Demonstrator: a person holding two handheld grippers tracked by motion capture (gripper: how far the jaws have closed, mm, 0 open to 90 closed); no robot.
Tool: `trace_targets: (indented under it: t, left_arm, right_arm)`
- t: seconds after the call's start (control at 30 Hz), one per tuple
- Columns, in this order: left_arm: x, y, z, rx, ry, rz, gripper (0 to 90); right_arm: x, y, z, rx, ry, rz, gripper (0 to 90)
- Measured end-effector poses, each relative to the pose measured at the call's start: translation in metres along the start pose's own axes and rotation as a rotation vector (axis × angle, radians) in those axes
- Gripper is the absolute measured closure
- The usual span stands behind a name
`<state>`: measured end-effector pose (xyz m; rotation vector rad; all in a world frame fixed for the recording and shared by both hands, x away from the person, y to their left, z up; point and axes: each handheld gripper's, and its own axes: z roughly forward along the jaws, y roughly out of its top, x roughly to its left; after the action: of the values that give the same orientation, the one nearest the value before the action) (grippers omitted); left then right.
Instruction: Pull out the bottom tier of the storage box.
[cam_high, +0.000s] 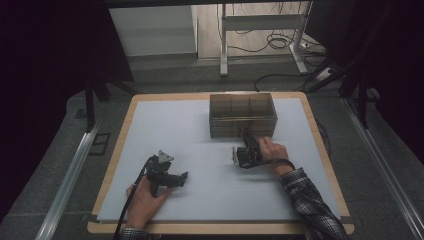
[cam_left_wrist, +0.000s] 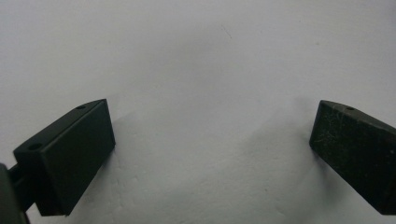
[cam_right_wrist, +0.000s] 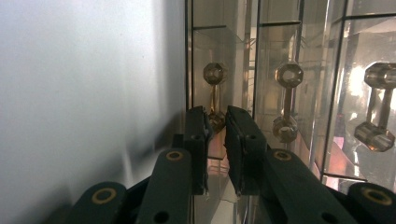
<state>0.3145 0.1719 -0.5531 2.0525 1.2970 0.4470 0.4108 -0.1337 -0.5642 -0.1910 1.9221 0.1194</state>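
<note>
Drawer box (cam_high: 243, 114) of clear brownish plastic sits at the far middle of the bench (cam_high: 150, 150), three open-topped compartments across; I cannot make out any contents. Its front carries three bar handles; my right hand-held gripper (cam_right_wrist: 217, 122) has its jaws nearly together around the leftmost handle (cam_right_wrist: 214, 95), clamped on it I believe. My left hand-held gripper (cam_left_wrist: 212, 135) rests near the front-left of the white sheet, jaws wide apart, holding nothing.
</note>
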Motion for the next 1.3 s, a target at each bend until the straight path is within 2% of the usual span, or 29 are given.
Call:
trace_targets:
  t: [0.13, 0.4, 0.83, 0.87, 0.9, 0.93, 0.97, 1.3]
  left_arm:
    - [0.0, 0.0, 0.0, 0.0, 0.0, 0.0, 0.0]
    - [0.0, 0.0, 0.0, 0.0, 0.0, 0.0, 0.0]
    - [0.0, 0.0, 0.0, 0.0, 0.0, 0.0, 0.0]
    - [0.0, 0.0, 0.0, 0.0, 0.0, 0.001, 0.0]
    - [0.0, 0.0, 0.0, 0.0, 0.0, 0.0, 0.0]
    - [0.0, 0.0, 0.0, 0.0, 0.0, 0.0, 0.0]
    - [0.0, 0.0, 0.0, 0.0, 0.0, 0.001, 0.0]
    - [0.0, 0.0, 0.0, 0.0, 0.001, 0.0, 0.0]
  right_arm:
    - [0.001, 0.002, -0.001, 0.014, -0.013, -0.018, 79.5]
    - [0.001, 0.001, -0.004, 0.003, -0.004, -0.006, 79.9]
    - [0.005, -0.001, -0.021, -0.025, 0.017, 0.006, 79.6]
    - [0.006, -0.001, -0.022, -0.034, -0.009, 0.008, 79.6]
    - [0.006, -0.001, -0.024, -0.023, 0.01, 0.005, 79.6]
    - [0.007, -0.002, -0.025, -0.036, 0.007, 0.009, 79.6]
    - [0.006, -0.002, -0.026, -0.039, 0.024, 0.01, 79.6]
    - [0.011, -0.003, -0.039, -0.061, 0.026, 0.024, 78.8]
